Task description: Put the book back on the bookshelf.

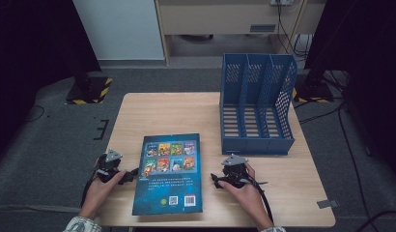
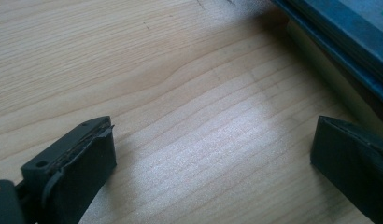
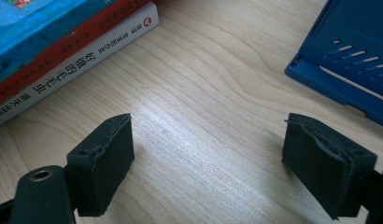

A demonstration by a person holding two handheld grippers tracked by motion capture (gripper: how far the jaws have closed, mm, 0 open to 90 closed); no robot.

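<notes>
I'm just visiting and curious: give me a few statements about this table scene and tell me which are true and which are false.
1. The stack of books lies flat on the table. True.
2. The blue file rack stands at the table's near left corner. False: it stands at the far right.
3. The left gripper is clamped on a book. False: its fingers are apart over bare wood, beside the stack.
4. The right gripper is open with nothing between its fingers. True.
5. The rack's compartments already hold books. False: they look empty.
</notes>
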